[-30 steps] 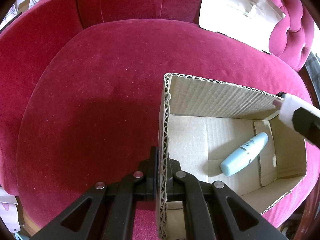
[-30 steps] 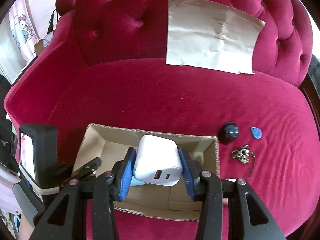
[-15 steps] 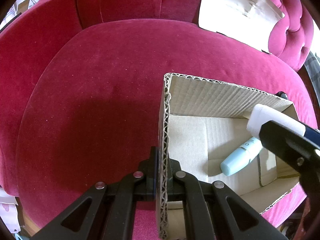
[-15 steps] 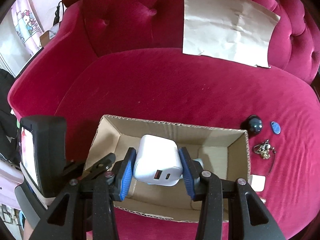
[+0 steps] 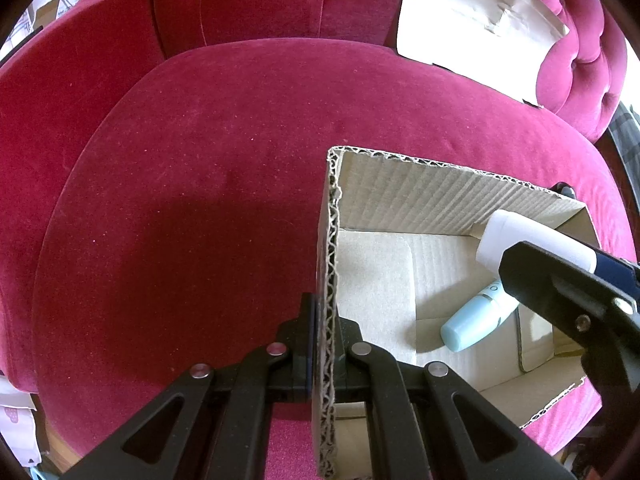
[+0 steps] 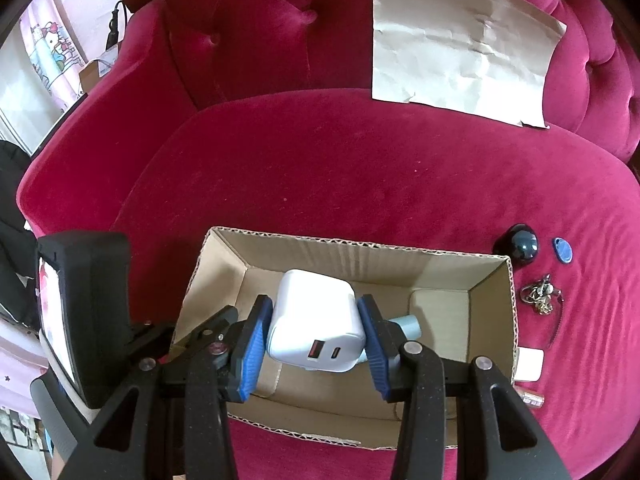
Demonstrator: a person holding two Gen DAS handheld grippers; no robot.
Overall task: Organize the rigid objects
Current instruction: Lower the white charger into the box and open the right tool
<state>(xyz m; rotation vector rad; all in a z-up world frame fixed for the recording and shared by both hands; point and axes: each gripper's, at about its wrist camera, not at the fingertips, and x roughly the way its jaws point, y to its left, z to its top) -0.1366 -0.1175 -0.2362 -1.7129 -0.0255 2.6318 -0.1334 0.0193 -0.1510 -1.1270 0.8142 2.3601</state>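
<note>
An open cardboard box sits on the red velvet seat; it also shows in the right wrist view. My left gripper is shut on the box's left wall. My right gripper is shut on a white USB charger and holds it over the inside of the box; the charger also shows in the left wrist view. A light blue tube lies on the box floor, partly hidden behind the charger in the right wrist view.
To the right of the box on the seat lie a dark round ball, a blue key tag, a bunch of keys and a small white card. A sheet of brown paper leans on the tufted backrest.
My right gripper has carried the charger leftward and deeper over the box. The left gripper and the box have not moved.
</note>
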